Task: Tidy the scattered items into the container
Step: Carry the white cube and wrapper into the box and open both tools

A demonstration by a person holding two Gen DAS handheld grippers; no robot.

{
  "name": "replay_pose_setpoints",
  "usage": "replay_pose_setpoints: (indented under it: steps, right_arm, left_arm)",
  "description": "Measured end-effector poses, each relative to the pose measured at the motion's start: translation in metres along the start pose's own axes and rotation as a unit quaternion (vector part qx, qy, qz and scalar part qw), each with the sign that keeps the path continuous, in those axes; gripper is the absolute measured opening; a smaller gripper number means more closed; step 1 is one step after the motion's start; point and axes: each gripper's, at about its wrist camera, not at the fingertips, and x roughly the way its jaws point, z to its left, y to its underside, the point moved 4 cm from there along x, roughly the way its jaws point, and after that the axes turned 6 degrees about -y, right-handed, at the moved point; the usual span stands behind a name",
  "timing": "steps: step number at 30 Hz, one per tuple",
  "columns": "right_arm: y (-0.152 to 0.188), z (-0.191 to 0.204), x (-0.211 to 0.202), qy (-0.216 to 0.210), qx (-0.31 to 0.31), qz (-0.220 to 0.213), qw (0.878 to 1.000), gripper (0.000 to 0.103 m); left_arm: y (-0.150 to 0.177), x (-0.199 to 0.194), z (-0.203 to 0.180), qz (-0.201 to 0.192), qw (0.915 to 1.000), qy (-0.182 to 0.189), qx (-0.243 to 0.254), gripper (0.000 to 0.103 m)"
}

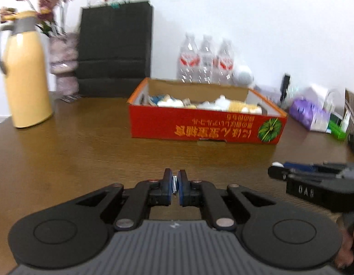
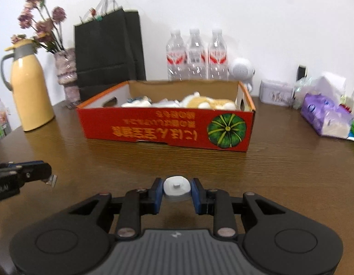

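Right wrist: rounded white cap (image 2: pixel 176 187); cardboard box (image 2: pixel 167 127).

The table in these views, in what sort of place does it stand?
Probably a home or a small office: a wooden table against a plain wall bears a flask, a vase of flowers and water bottles.

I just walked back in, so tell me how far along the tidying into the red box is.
Done: soft toys already lie in the red box. In hand: the right gripper is shut on a small white cap-like piece, and the left gripper pinches something thin and silvery. Left: both still need dropping in. Neither is over the box yet.
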Motion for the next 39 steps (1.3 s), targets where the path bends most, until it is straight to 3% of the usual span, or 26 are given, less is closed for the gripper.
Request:
replay_pose_setpoints:
  steps: [4,9,14,19,23,25,29,32,35,37,39]
  right_arm:
    - [0.018,0.022,-0.038,0.0,0.016,-0.021,1.0,0.025]
    - [0.045,0.041,-0.081,0.027,0.004,-0.035,0.999,0.025]
    - [0.056,0.042,-0.109,0.043,0.002,-0.045,0.998,0.025]
    - [0.054,0.04,-0.115,0.044,0.017,-0.05,0.998,0.025]
    - [0.048,0.039,-0.111,0.045,0.017,-0.05,0.998,0.025]
    - [0.046,0.037,-0.108,0.046,0.018,-0.048,0.998,0.025]
    - [0.042,0.031,-0.097,0.047,0.022,-0.037,0.998,0.025]
    - [0.022,0.018,-0.087,0.034,0.032,-0.036,0.998,0.025]
    - [-0.021,0.003,-0.069,0.036,0.01,-0.047,0.998,0.025]
    - [-0.055,-0.01,-0.049,0.034,0.002,-0.047,0.998,0.025]
    - [-0.093,-0.027,-0.021,0.021,0.0,-0.033,0.999,0.025]
  left_arm:
    - [0.025,-0.029,-0.017,-0.04,0.9965,-0.058,0.045,0.006]
    - [0.054,-0.059,-0.037,-0.042,0.9976,-0.029,0.047,0.006]
    - [0.055,-0.082,-0.04,-0.067,0.9968,-0.01,0.043,0.006]
    - [0.043,-0.084,-0.019,-0.063,0.998,0.006,0.002,0.006]
    - [0.023,-0.069,0.02,-0.027,0.9944,0.058,-0.084,0.006]
    - [0.016,-0.061,0.037,-0.018,0.9921,0.057,-0.11,0.006]
    - [0.008,-0.047,0.048,-0.015,0.9919,0.048,-0.116,0.006]
    - [-0.022,-0.034,0.049,-0.038,0.9922,0.062,-0.102,0.006]
    - [-0.07,-0.01,0.045,-0.066,0.9916,0.083,-0.073,0.006]
    - [-0.101,0.019,0.035,-0.059,0.9922,0.101,-0.042,0.006]
    - [-0.127,0.061,0.021,-0.022,0.9926,0.119,-0.006,0.007]
